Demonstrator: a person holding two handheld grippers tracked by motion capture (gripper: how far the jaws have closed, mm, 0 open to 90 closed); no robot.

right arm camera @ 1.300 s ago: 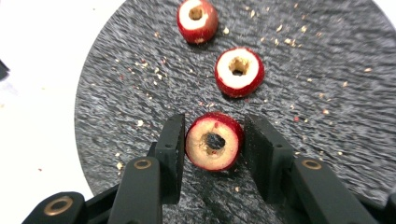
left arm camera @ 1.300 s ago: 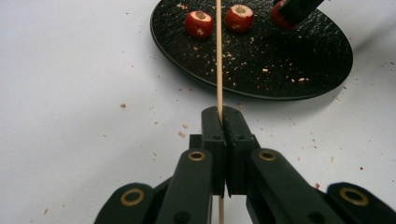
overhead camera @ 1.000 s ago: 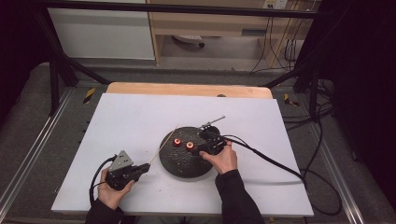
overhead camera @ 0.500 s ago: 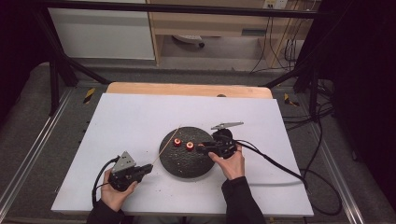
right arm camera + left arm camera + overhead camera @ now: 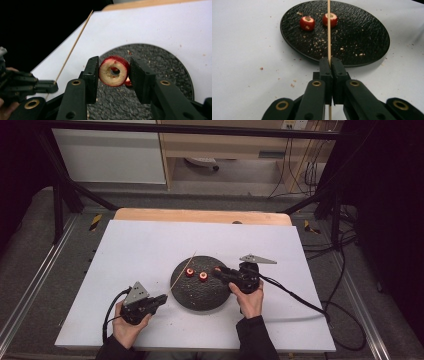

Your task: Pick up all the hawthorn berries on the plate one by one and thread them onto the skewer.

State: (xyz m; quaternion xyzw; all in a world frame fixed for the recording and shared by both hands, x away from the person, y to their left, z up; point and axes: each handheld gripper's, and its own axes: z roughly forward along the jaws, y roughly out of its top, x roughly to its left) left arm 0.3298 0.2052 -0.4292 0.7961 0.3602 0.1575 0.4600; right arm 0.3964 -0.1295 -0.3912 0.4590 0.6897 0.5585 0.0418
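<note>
Over the white table (image 5: pixel 150 250), high view: black round plate (image 5: pixel 200 292) at centre with two red fruit rings (image 5: pixel 190 272) on it. Left gripper (image 5: pixel 159 299) sits just left of the plate, a thin wooden skewer (image 5: pixel 181 270) slanting up from it. Right gripper (image 5: pixel 218 273) reaches over the plate's right edge.

Left gripper view: jaws pressed together on the skewer (image 5: pixel 328 30), which runs out over the plate (image 5: pixel 362 32) and crosses one ring (image 5: pixel 307 23).

Right gripper view: jaws pinching a cored red ring (image 5: pixel 114 71), hole facing the camera, above the plate (image 5: pixel 162 65); skewer (image 5: pixel 72 47) at left.

Two fruit pieces (image 5: pixel 196 274) on the plate (image 5: pixel 200 297) — plate mid-table (image 5: pixel 140 245).
</note>
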